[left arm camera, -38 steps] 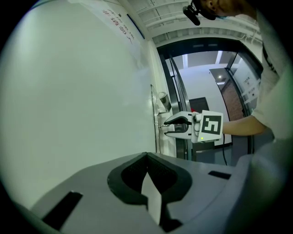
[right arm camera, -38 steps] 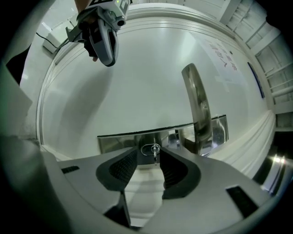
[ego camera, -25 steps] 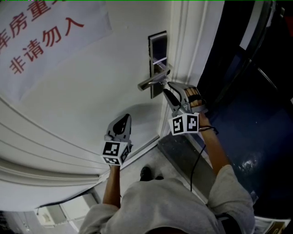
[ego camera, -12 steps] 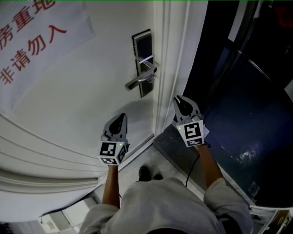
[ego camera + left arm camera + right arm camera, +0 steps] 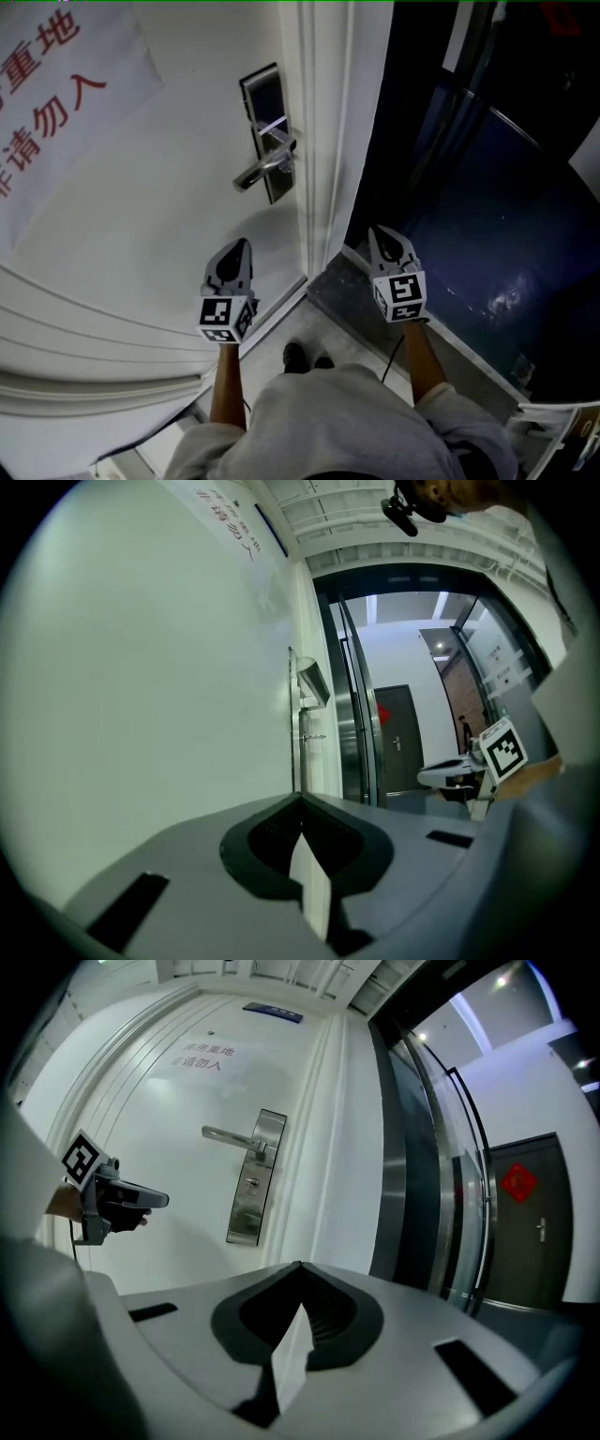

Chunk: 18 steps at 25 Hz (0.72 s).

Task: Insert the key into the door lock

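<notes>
A steel lock plate (image 5: 267, 131) with a lever handle (image 5: 258, 172) sits on the white door. I see no key in either gripper. My left gripper (image 5: 238, 247) hangs below the handle, close to the door, jaws together and empty. My right gripper (image 5: 380, 234) is off to the right by the door frame, away from the lock; its jaws have just been closing and nothing is between them. In the right gripper view, its shut gripper (image 5: 300, 1266) faces the lock plate (image 5: 255, 1190) and handle (image 5: 225, 1135), with the left gripper (image 5: 161, 1201) beside them. The left gripper view has its shut gripper (image 5: 300, 799) along the door.
A white notice with red lettering (image 5: 47, 103) hangs on the door's upper left. The white door frame (image 5: 323, 141) borders a dark glass area (image 5: 487, 234) at the right. The person's shoe (image 5: 298, 354) stands at the threshold. A dark door with a red ornament (image 5: 518, 1183) lies beyond.
My right gripper left the door handle, moved down and right to the frame, rolled upright and closed its jaws. The left gripper stayed where it was.
</notes>
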Motion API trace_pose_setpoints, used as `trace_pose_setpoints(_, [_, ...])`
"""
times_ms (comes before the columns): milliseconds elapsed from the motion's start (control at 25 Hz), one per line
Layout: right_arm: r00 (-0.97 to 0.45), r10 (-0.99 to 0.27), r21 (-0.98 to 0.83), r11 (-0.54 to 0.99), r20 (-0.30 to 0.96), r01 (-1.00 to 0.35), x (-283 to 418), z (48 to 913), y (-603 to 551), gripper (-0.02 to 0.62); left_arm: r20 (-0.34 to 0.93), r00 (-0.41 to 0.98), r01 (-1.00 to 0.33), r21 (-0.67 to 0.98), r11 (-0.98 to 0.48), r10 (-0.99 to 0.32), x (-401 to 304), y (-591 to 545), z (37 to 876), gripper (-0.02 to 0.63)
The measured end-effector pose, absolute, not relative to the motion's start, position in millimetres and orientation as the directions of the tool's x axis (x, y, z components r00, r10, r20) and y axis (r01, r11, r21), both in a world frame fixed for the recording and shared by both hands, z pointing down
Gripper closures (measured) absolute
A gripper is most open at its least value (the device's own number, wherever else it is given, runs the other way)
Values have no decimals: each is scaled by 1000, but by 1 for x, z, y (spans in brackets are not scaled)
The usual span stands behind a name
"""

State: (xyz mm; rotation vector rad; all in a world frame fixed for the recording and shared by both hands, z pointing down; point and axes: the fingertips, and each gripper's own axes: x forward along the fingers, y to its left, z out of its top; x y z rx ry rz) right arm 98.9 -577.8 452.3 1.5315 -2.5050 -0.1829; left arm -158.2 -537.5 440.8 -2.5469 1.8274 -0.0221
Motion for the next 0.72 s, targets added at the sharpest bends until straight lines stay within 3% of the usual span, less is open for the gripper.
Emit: trace_pose_setpoints(720, [-360,-924,173,378,127,-910,124,468,-564,574,52,316,-949,26,-315,-947,-162,-535,464,589])
